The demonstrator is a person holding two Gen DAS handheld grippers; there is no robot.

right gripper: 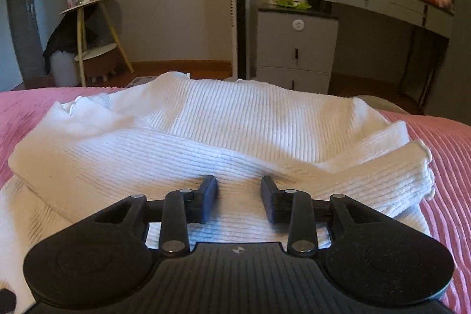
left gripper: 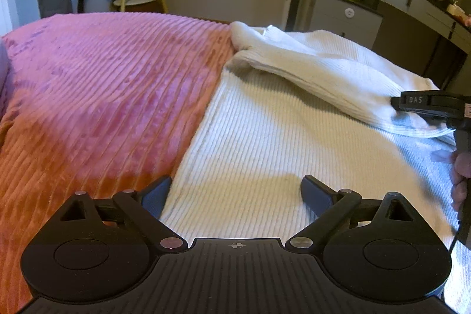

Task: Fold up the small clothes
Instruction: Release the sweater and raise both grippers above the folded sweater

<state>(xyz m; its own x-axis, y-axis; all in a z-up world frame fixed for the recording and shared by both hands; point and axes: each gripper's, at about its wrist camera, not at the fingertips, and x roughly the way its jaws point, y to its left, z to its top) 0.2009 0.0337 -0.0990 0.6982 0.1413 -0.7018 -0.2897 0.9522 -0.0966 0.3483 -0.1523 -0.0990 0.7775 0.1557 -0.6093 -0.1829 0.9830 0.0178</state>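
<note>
Nearest the left wrist camera, the left gripper (left gripper: 236, 190) has its jaws spread wide with nothing between them, poised over the flat body of a white ribbed sweater (left gripper: 265, 143) close to the garment's left edge. Beneath the sweater lies a pink ribbed bedspread (left gripper: 103, 84), which fills the left half of this view. One sleeve (left gripper: 323, 75) lies folded diagonally across the sweater's body. At the right edge of the same view the right gripper (left gripper: 426, 105) meets the end of that sleeve. From the right wrist camera, the right gripper (right gripper: 239, 197) shows its jaws partly open, a moderate gap between the pads, low over sleeve fabric; whether the pads press the cloth cannot be told. Beyond the bed stand a grey drawer unit (right gripper: 297, 49) and a round side table (right gripper: 88, 28).
</note>
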